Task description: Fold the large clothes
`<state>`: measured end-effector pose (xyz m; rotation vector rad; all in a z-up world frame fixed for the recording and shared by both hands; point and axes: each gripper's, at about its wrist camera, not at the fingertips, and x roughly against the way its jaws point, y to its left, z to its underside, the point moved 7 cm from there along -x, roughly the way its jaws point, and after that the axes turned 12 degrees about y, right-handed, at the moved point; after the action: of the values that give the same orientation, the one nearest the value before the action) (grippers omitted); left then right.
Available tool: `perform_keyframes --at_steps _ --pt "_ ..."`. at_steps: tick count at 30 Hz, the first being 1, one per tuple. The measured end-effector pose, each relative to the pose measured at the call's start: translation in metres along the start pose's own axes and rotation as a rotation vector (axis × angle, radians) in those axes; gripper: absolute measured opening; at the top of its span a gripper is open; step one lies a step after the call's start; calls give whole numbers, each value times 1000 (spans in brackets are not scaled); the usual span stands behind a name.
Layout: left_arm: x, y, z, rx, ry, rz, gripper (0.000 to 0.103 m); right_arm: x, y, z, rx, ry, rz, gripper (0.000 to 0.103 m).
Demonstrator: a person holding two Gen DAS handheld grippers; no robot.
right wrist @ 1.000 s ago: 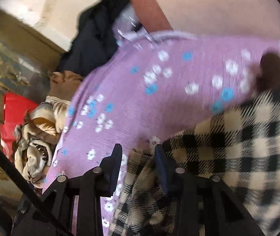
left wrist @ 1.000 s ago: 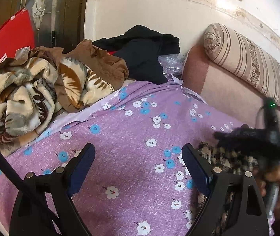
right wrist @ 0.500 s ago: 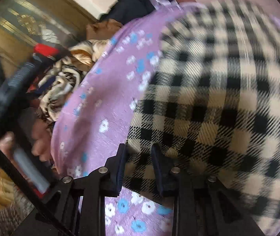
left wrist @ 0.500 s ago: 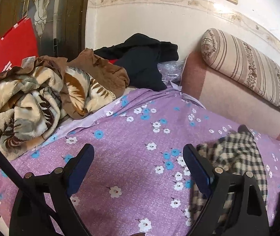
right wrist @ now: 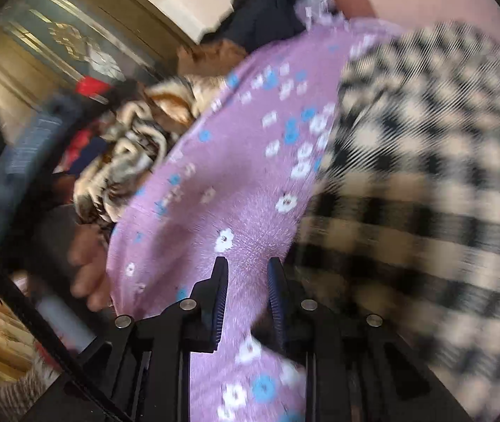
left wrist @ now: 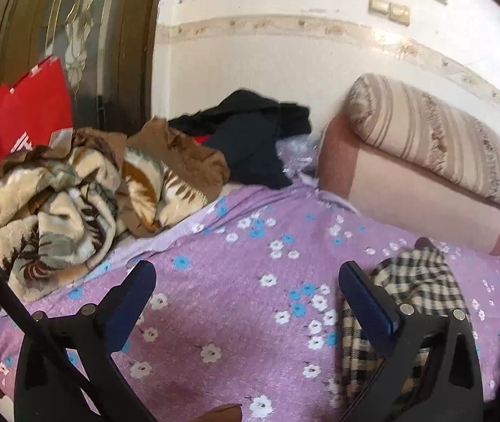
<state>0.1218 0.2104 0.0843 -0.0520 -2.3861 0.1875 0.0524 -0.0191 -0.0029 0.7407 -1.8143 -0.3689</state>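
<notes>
A black-and-cream checked garment [left wrist: 415,295] lies bunched on the purple flowered bedsheet [left wrist: 235,281], at the right in the left wrist view. My left gripper [left wrist: 246,281] is wide open and empty above the sheet, its right finger beside the garment. In the blurred right wrist view the checked garment [right wrist: 425,176] fills the right side. My right gripper [right wrist: 246,270] has its fingers slightly apart with only the sheet [right wrist: 235,183] between them, just left of the garment's edge.
A brown and cream patterned blanket [left wrist: 63,207] is heaped at the left of the bed. Dark clothes [left wrist: 253,140] lie at the back by the wall. A striped bolster [left wrist: 432,137] rests on the pink headboard [left wrist: 418,197]. A red bag [left wrist: 14,116] stands by the door.
My right gripper has let go of the checked garment's edge and opened a little; the garment now lies to its right. The left gripper stayed open and shifted slightly.
</notes>
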Motion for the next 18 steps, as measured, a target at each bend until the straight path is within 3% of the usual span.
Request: perform_keyframes --at_steps 2,4,6,9,13,16,17,18 --pt "5 -9 4 -24 2 26 103 39 -8 14 12 -77 70 32" --pt "7 -19 13 -57 40 39 103 72 -26 27 -29 -147 137 46" --pt "12 -31 26 -85 67 48 103 104 -53 45 -102 -228 224 48" --pt "22 -48 45 -132 85 30 103 126 -84 67 -183 -271 295 48" --pt "28 -68 64 -182 112 25 103 127 -95 75 -204 -281 261 48" --pt "23 -77 87 -165 187 45 103 106 -95 75 -152 -225 286 46" --pt "19 -80 93 -164 217 53 103 94 -99 77 -145 -185 332 46" --pt "15 -81 98 -171 244 54 103 83 -108 82 -126 -129 457 41"
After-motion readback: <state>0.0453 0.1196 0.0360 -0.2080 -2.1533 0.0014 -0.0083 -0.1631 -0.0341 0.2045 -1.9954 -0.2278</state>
